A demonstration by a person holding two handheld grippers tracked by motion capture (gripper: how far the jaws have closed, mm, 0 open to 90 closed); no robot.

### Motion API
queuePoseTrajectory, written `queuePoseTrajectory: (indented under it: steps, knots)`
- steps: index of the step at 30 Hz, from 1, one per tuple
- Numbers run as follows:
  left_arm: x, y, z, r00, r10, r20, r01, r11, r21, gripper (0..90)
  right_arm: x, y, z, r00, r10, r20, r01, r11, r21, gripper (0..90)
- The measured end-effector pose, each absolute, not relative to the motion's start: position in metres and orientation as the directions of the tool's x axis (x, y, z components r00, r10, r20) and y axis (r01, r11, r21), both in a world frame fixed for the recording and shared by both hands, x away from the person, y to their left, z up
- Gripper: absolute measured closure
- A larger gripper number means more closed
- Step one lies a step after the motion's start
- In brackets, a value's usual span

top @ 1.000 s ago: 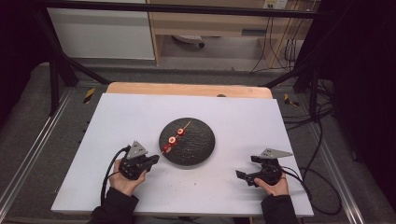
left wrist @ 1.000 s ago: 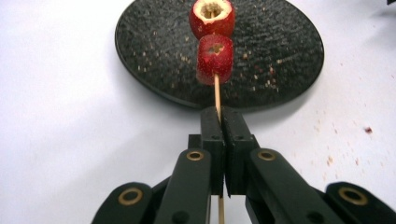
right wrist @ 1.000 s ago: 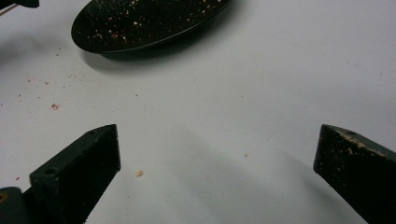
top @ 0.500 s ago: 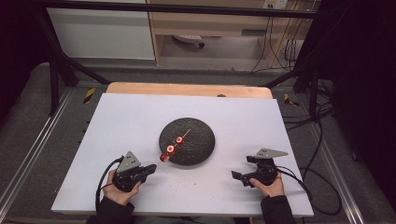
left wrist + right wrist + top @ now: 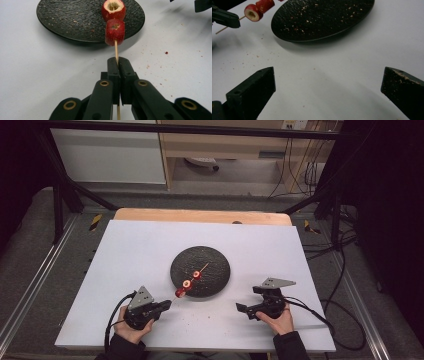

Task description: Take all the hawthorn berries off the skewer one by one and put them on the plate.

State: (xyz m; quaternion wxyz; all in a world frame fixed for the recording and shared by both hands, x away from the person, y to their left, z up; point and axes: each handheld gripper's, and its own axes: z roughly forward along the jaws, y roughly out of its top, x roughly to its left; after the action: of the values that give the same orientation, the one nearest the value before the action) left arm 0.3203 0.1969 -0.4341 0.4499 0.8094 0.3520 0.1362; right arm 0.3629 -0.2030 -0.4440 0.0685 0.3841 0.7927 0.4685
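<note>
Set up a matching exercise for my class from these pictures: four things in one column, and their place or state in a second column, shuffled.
Things
1. thin wooden skewer
2. round black stone-textured plate
3. left gripper
4. right gripper

Places or states
A. jaws wide apart, nothing between them
B. carries red hollowed fruit pieces and sticks out over the plate's near edge
C. lies mid-table on the white tabletop, scattered with crumbs
D. jaws shut on a stick

Right pairs: 1-B, 2-C, 3-D, 4-A
</note>
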Motion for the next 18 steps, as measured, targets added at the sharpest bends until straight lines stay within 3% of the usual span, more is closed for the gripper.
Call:
queuePoseTrajectory:
  steps: [10, 18]
  knots:
    - [0.318, 0.197, -0.431, 0.717, 0.691, -0.097, 0.435, -0.334, 0.836, 88.0, 0.367, -0.170, -0.429, -0.700, 0.671, 0.243, 0.532, 0.263, 0.805, 1.0]
    - [0.316, 0.195, -0.429, 0.723, 0.684, -0.093, 0.424, -0.334, 0.842, 88.0, 0.375, -0.141, -0.412, -0.719, 0.637, 0.277, 0.511, 0.215, 0.832, 7.6]
